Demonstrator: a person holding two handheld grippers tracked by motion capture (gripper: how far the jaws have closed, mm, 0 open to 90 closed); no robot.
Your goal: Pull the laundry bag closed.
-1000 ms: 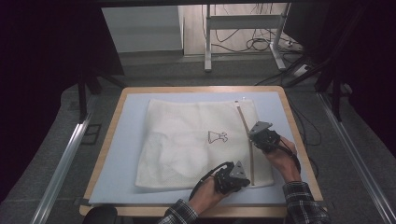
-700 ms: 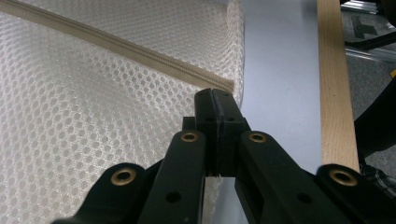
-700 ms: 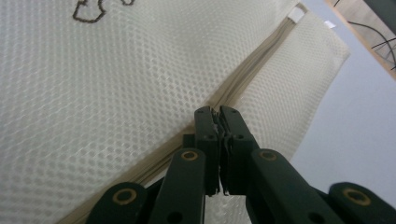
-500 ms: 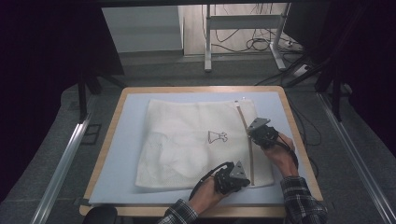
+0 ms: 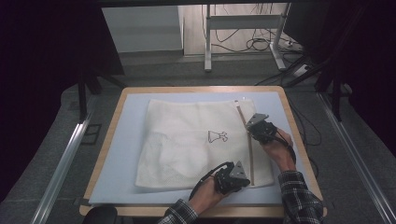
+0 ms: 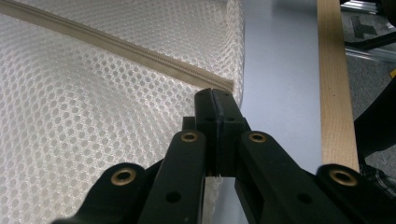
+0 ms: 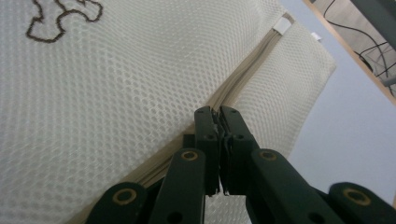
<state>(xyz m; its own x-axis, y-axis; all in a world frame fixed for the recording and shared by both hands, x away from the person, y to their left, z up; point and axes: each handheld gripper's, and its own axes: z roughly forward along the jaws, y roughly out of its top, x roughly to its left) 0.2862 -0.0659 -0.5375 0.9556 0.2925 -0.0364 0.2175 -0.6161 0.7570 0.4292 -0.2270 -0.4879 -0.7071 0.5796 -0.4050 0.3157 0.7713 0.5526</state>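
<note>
A white mesh bag (image 5: 187,140) with a small brown emblem (image 5: 218,136) lies flat on a pale blue mat (image 5: 123,163). A beige zipper (image 5: 251,154) runs along the bag's right side. My left gripper (image 5: 246,178) sits at the zipper's near end; in the left gripper view its jaws (image 6: 215,100) are shut on the bag's mesh edge, just below the zipper's end (image 6: 219,84). My right gripper (image 5: 250,125) rests farther up the zipper. Its jaws (image 7: 219,116) are shut on the zipper (image 7: 247,74), and what they pinch is hidden between them.
The mat covers a wooden-rimmed table (image 5: 299,140). The bag's far corner bears a small white tag (image 7: 282,24). Bare mat (image 6: 280,70) lies right of the bag. Metal rails (image 5: 60,163), desk legs (image 5: 208,37) and cables (image 5: 261,44) stand on the floor around.
The right gripper has crept slightly farther up along the zipper. The left gripper has stayed at the zipper's near end.
</note>
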